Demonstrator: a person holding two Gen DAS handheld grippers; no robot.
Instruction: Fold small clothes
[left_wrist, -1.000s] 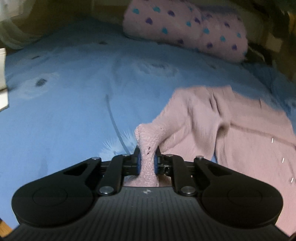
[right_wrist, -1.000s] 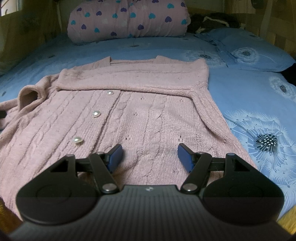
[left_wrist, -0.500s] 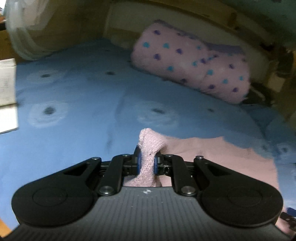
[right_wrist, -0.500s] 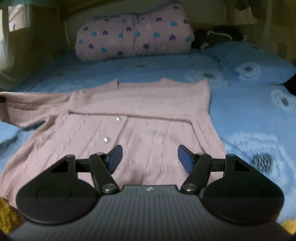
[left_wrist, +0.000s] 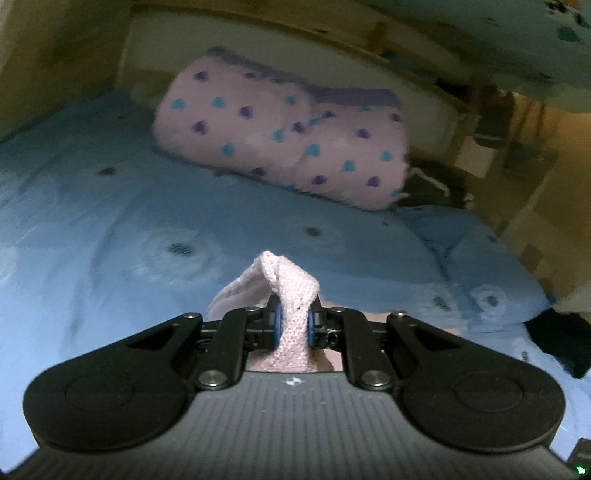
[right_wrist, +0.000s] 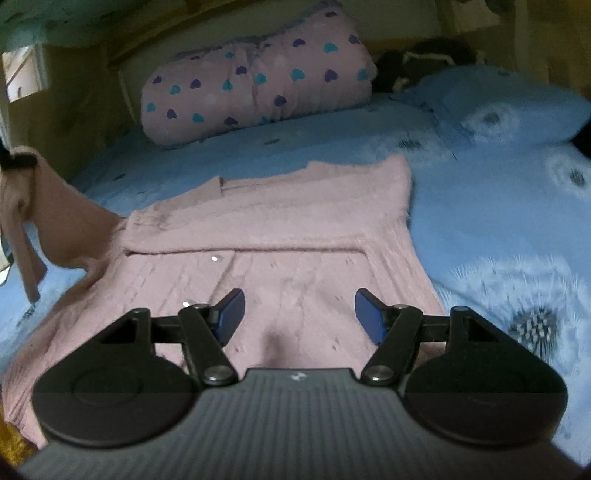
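A pink knitted cardigan (right_wrist: 280, 236) with small shiny buttons lies flat on the blue bed, its right sleeve folded across the chest. My left gripper (left_wrist: 293, 325) is shut on the cuff of the left sleeve (left_wrist: 284, 288) and holds it lifted above the bed. In the right wrist view that sleeve (right_wrist: 48, 206) hangs raised at the far left. My right gripper (right_wrist: 299, 314) is open and empty, hovering low over the cardigan's lower front.
A rolled pink blanket with heart spots (right_wrist: 255, 85) lies at the head of the bed. A blue pillow (right_wrist: 509, 107) sits at the right with dark clothing (left_wrist: 432, 188) behind it. The blue dandelion-print sheet (right_wrist: 509, 258) spreads to the right.
My left gripper has lifted the sleeve cuff well up off the bed and tilted toward the headboard. My right gripper has tipped upward slightly and stayed open over the cardigan.
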